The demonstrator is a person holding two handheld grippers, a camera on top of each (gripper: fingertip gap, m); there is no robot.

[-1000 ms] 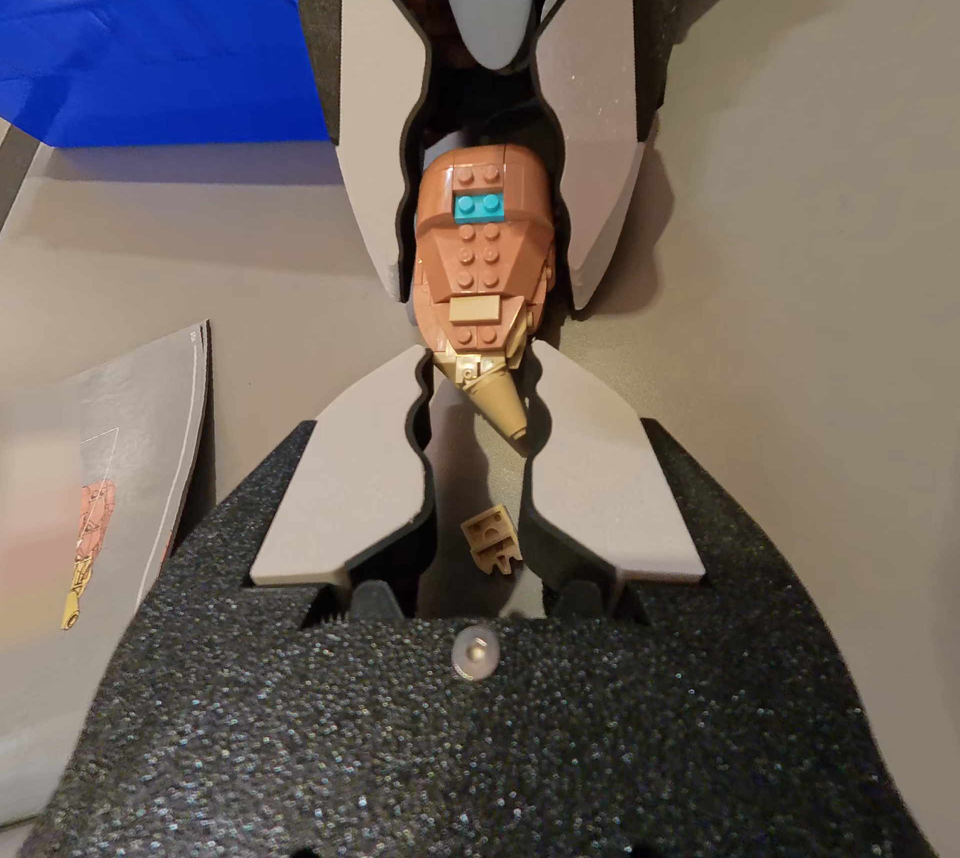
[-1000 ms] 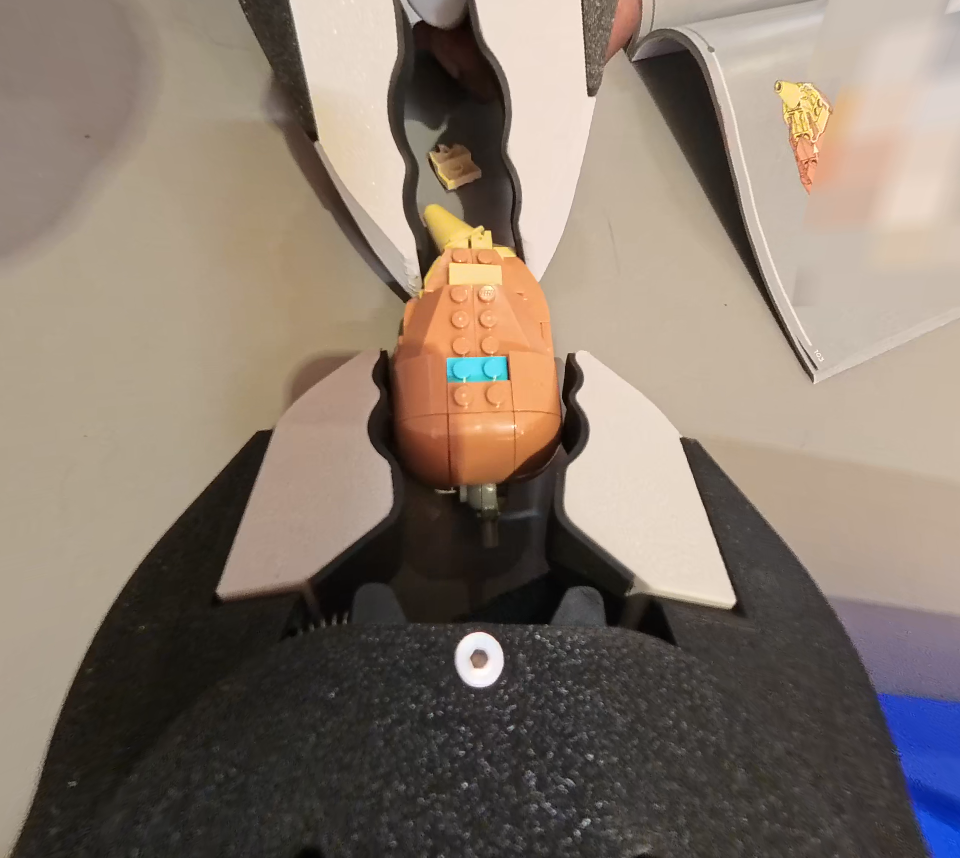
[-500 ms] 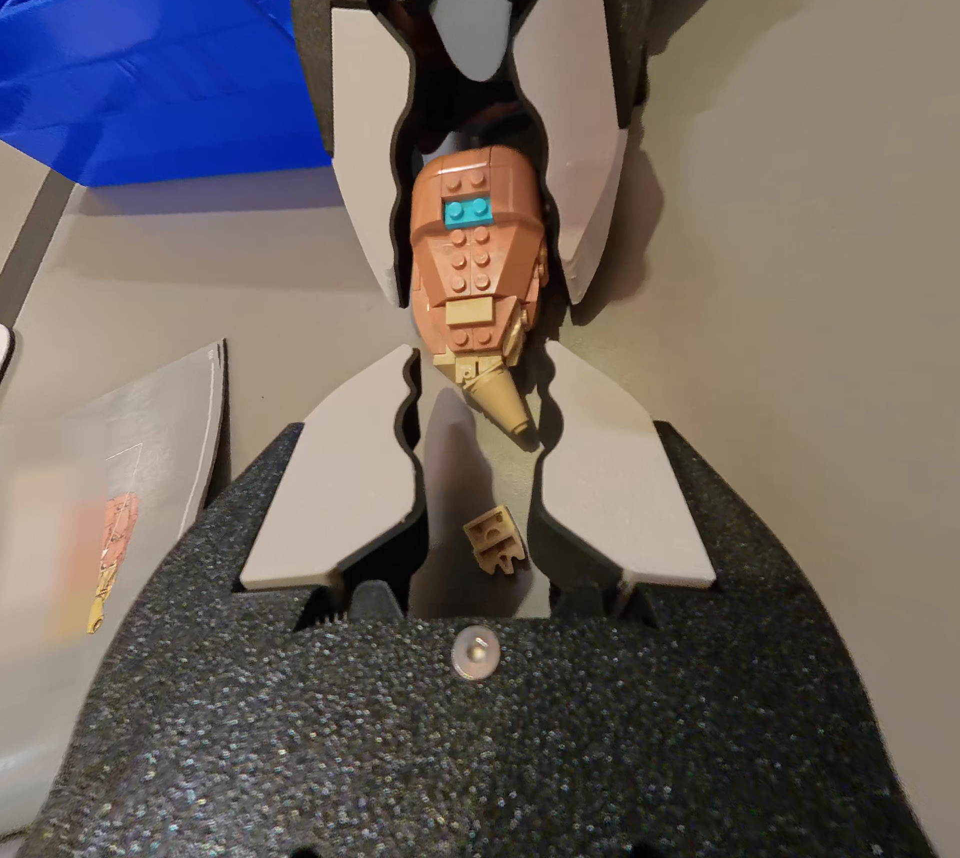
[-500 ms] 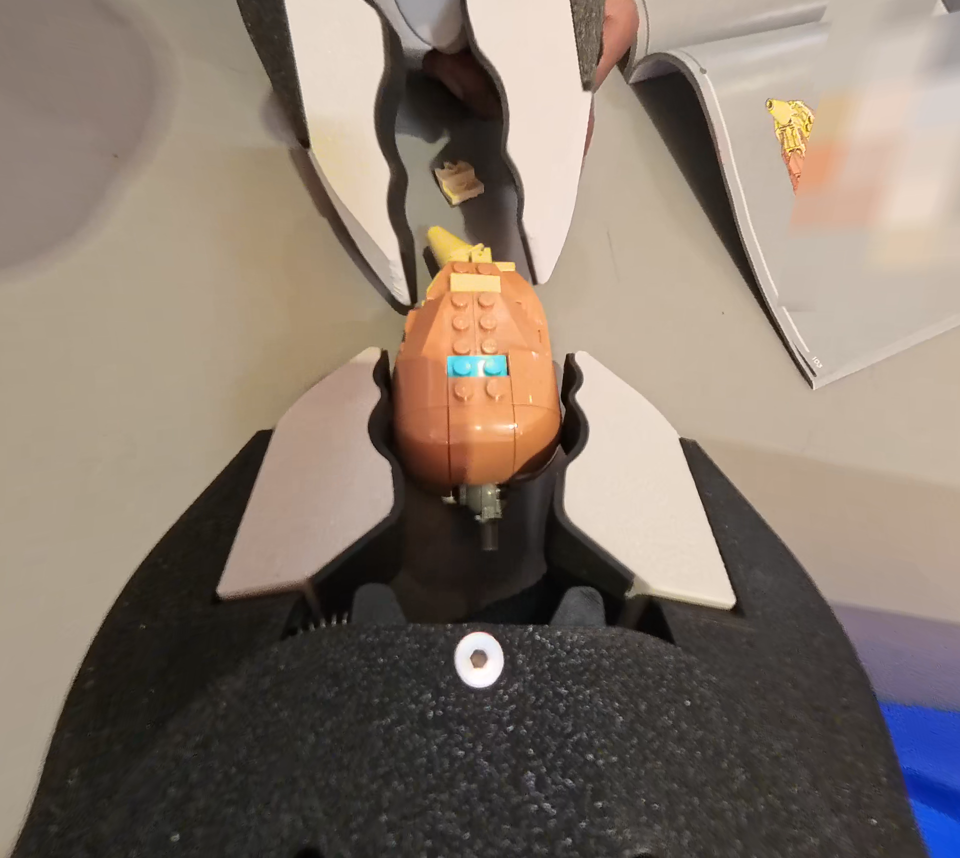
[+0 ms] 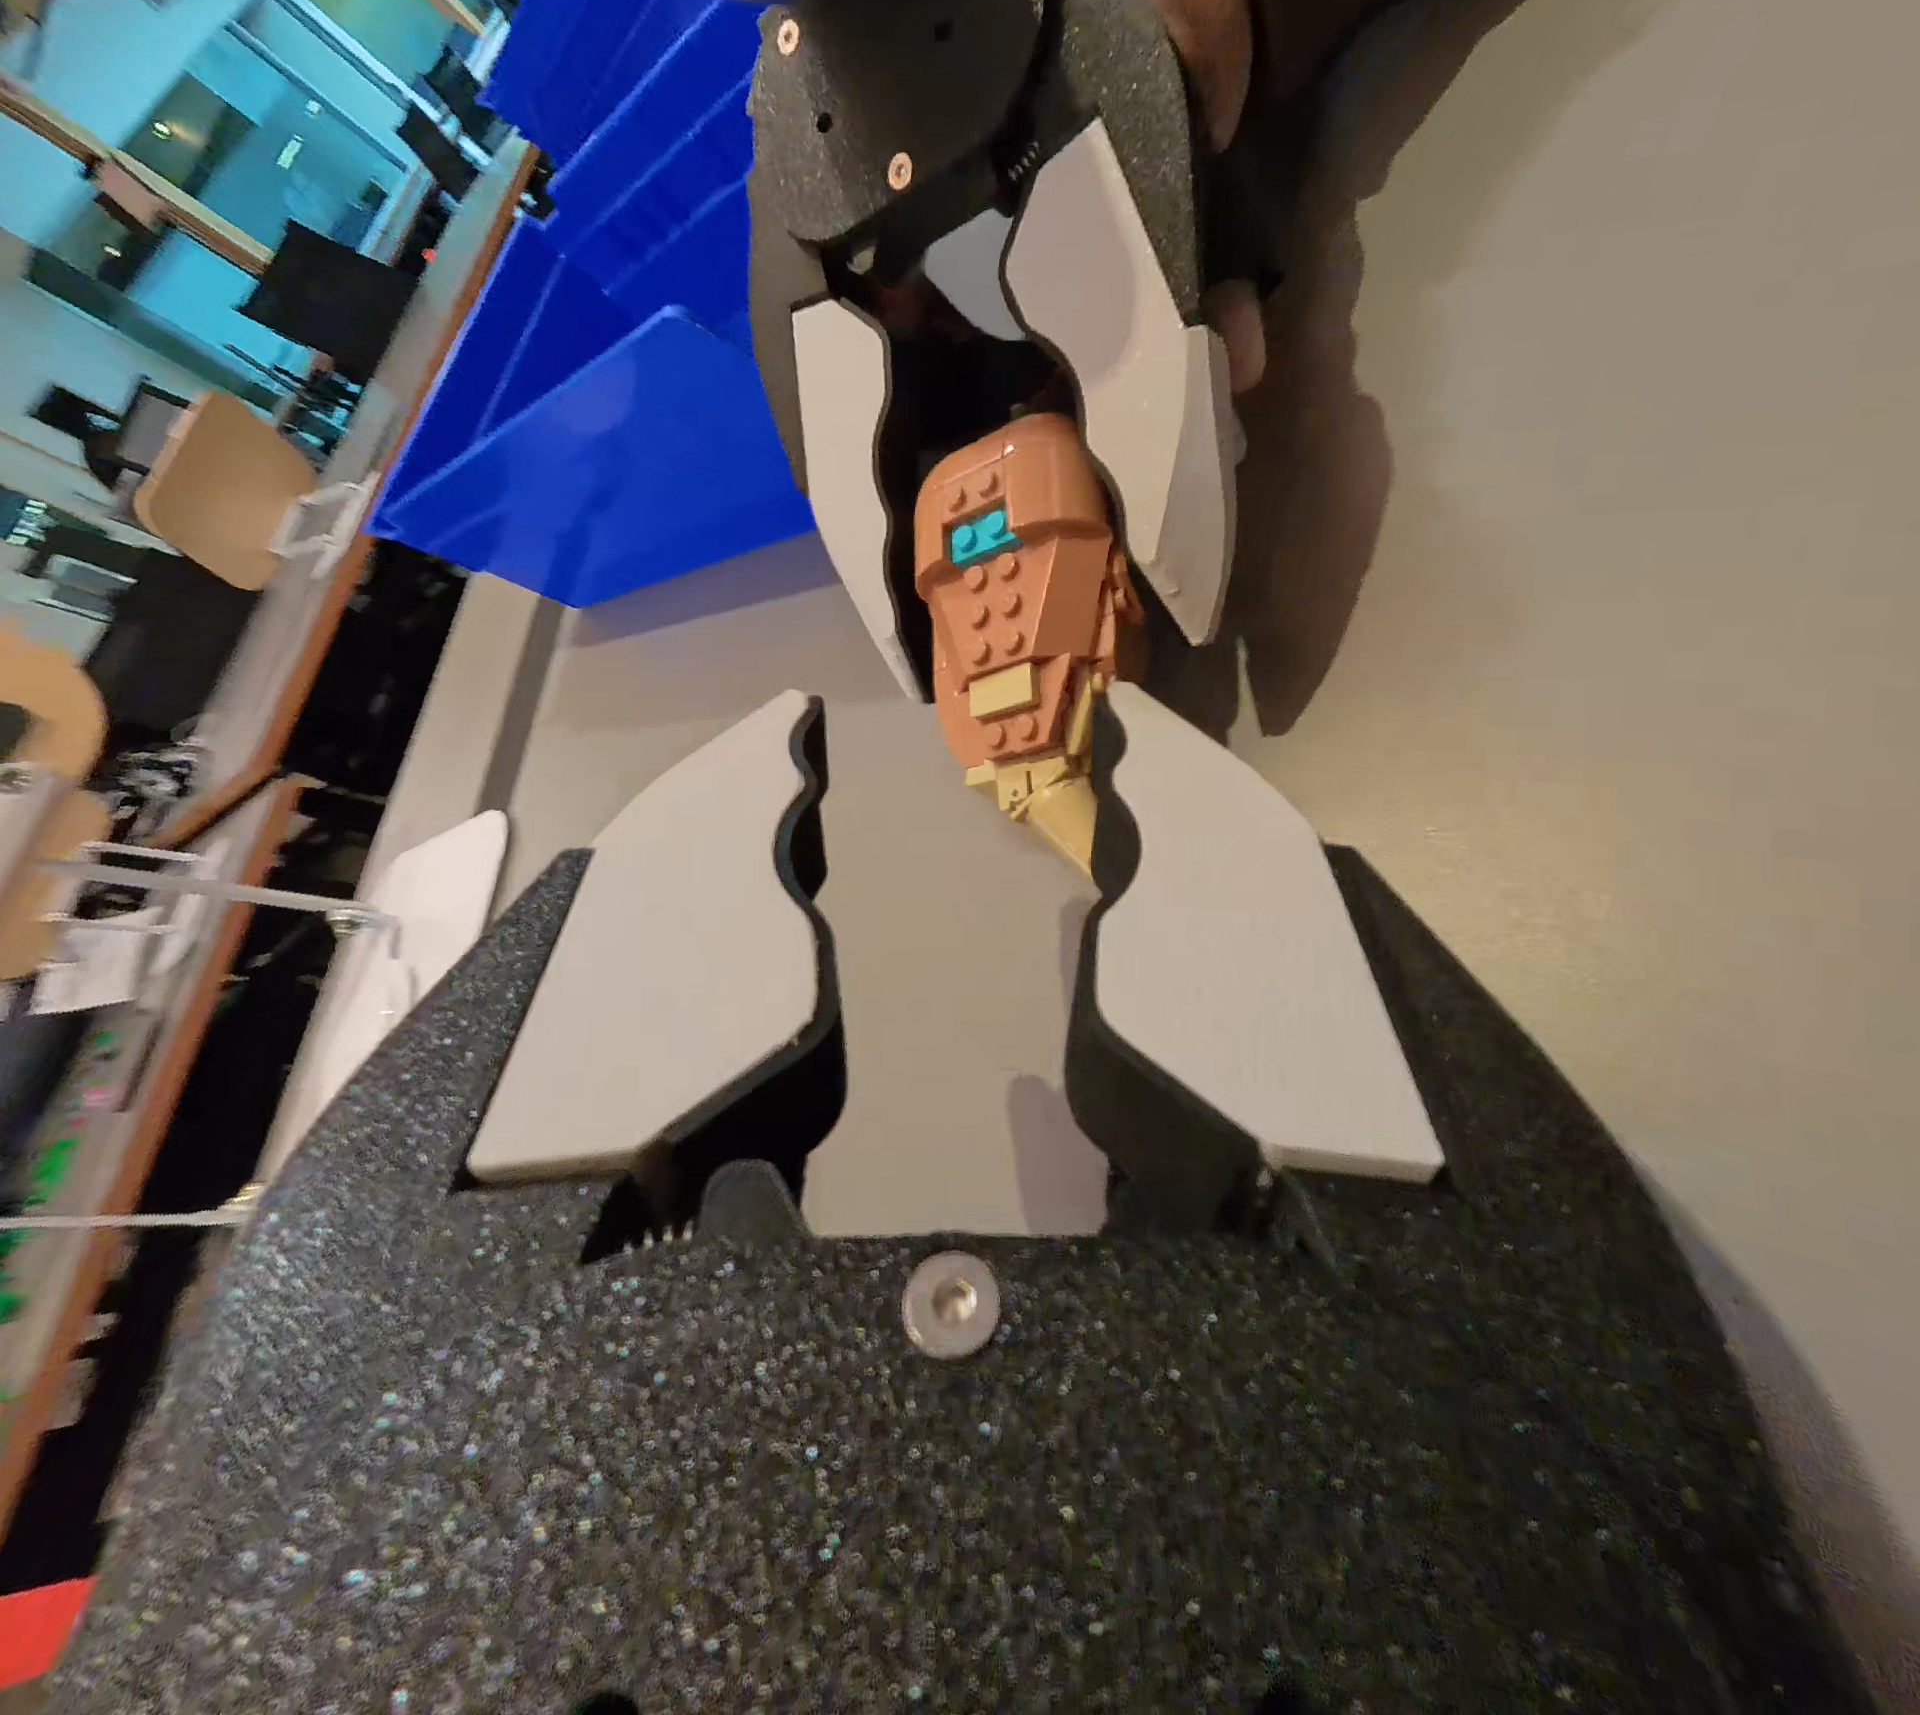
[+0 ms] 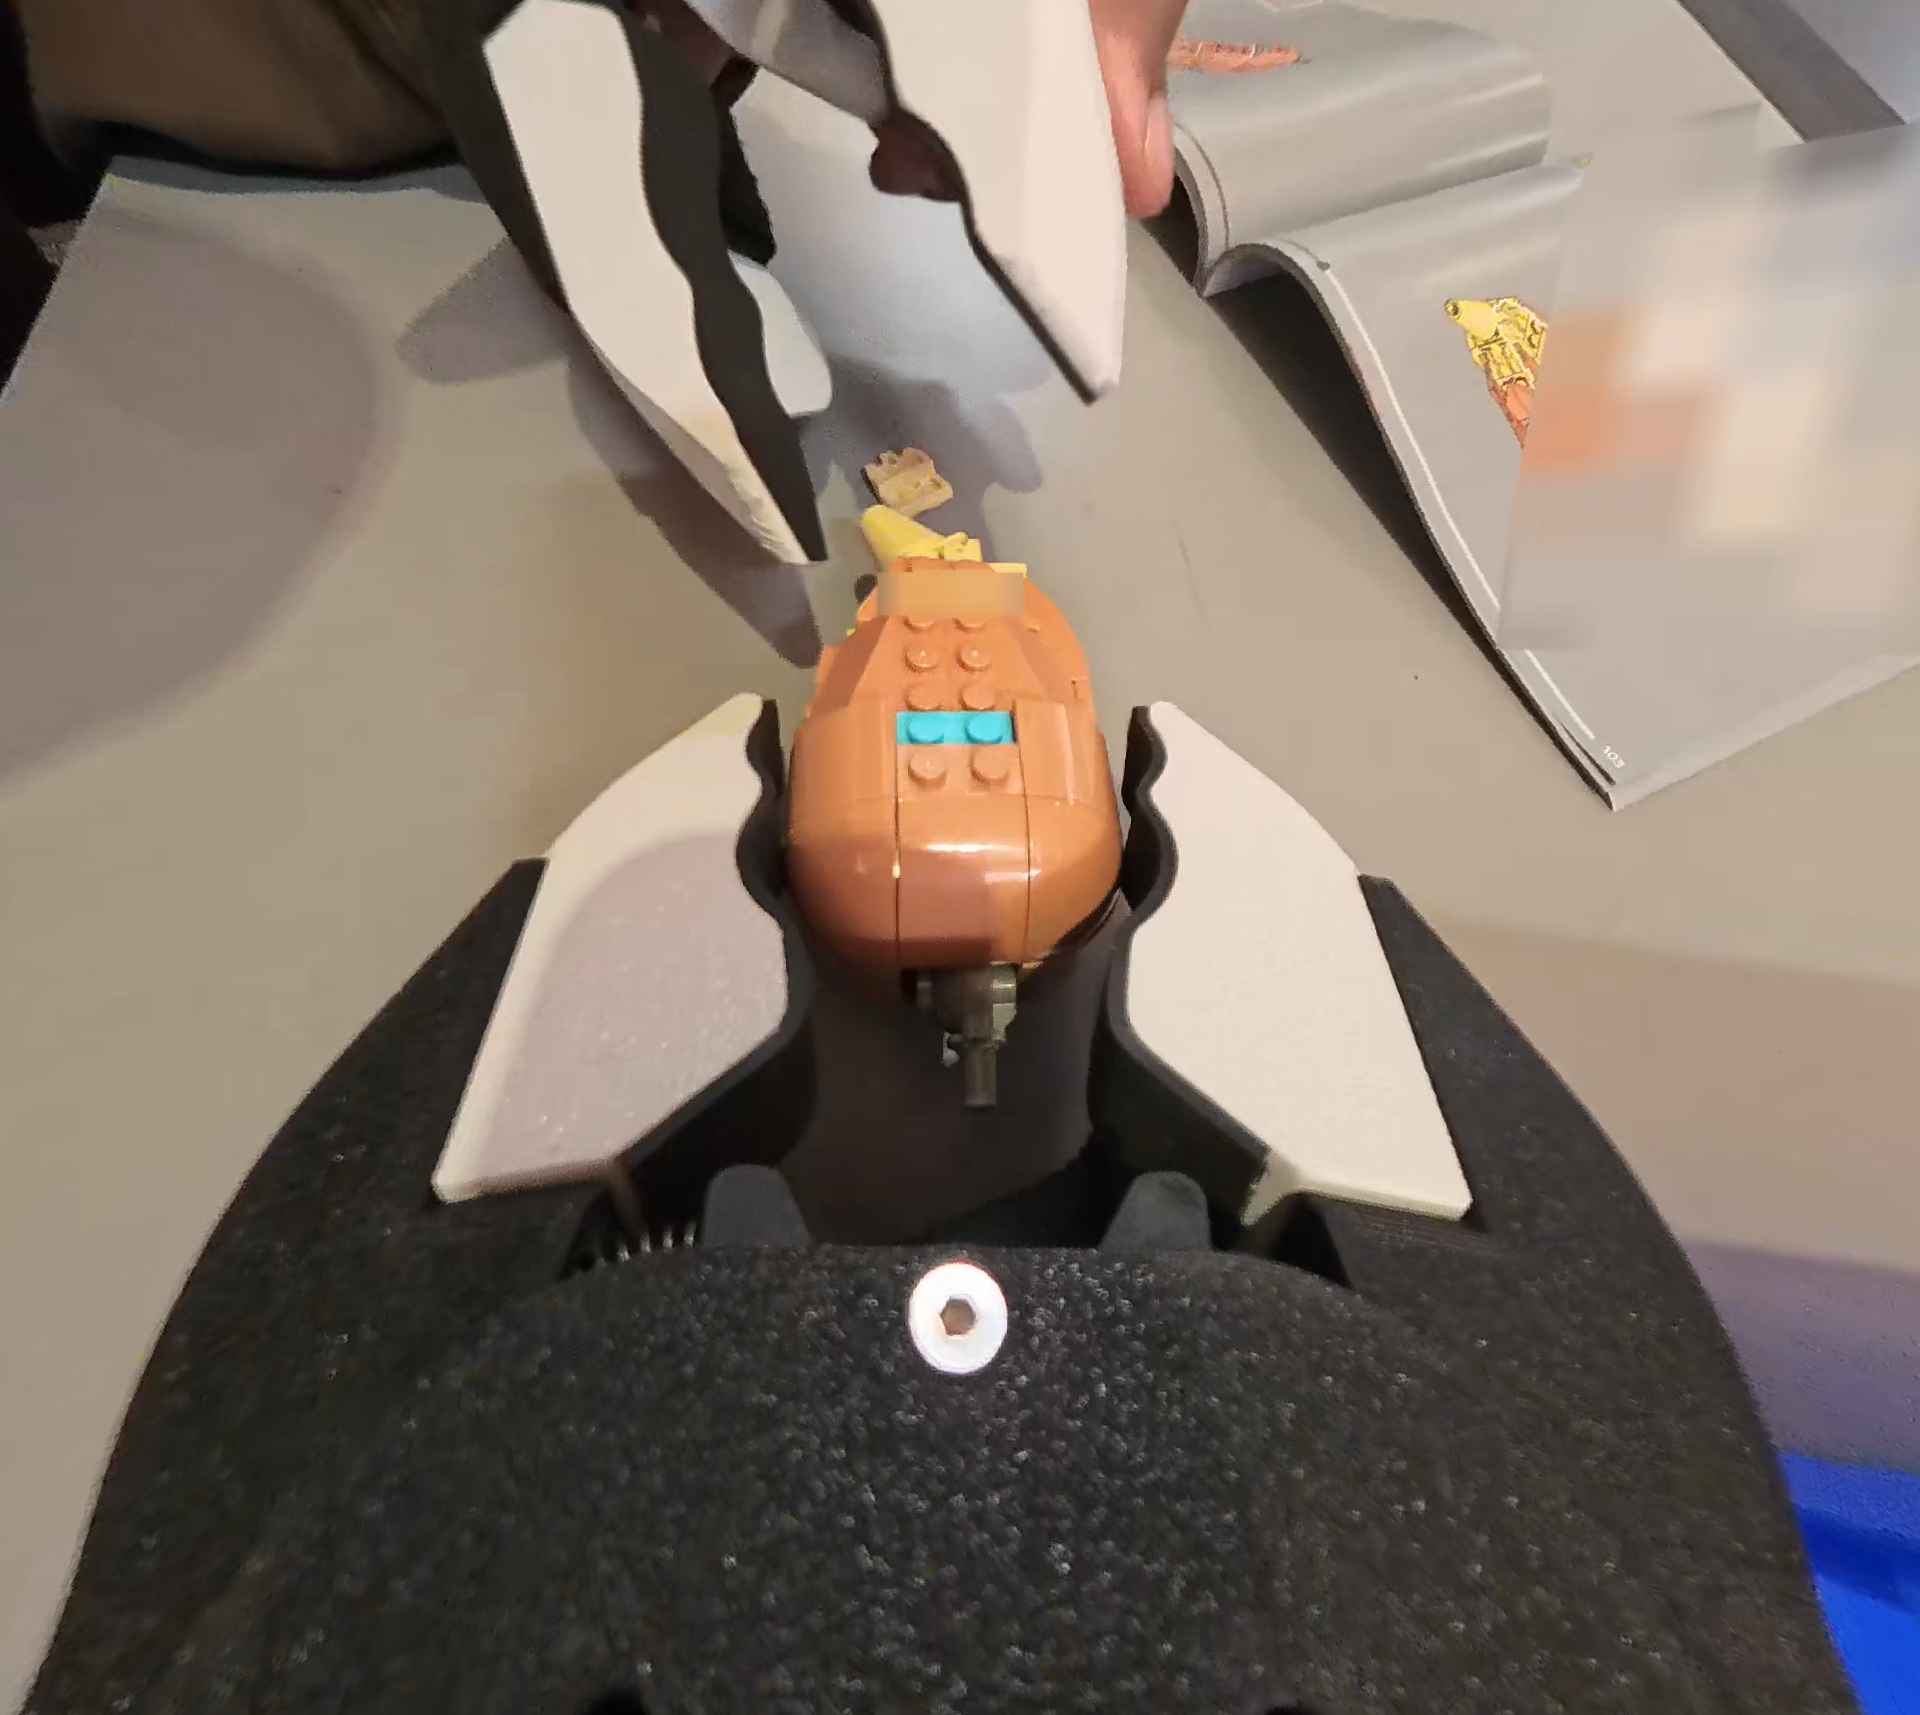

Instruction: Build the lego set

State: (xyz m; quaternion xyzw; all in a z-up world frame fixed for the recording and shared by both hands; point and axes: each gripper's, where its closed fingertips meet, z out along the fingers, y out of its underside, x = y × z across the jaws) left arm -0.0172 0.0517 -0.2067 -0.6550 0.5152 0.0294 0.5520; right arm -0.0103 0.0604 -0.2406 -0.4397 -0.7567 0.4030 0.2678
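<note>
A brown lego model with a teal plate on top and a tan cone nose lies just above the grey table. My right gripper is shut on its rounded rear end. In the left wrist view the model points its tan nose at my left gripper, which is open and empty. In the right wrist view the left gripper hangs tilted above a small tan lego piece that lies on the table just beyond the nose. That piece does not show in the left wrist view.
An open instruction booklet lies on the table right of the model. Blue bins stand at the far side, near the table edge. A hand holds the left gripper. Some 4 centimeters of space lies between my two pairs of fingers. Both grippers' tips are roughly 8 centimeters from the small tan lego piece.
My left gripper has lifted and rolled to one side; the small tan piece no longer shows between its fingers. The right gripper still holds the model in the same place.
</note>
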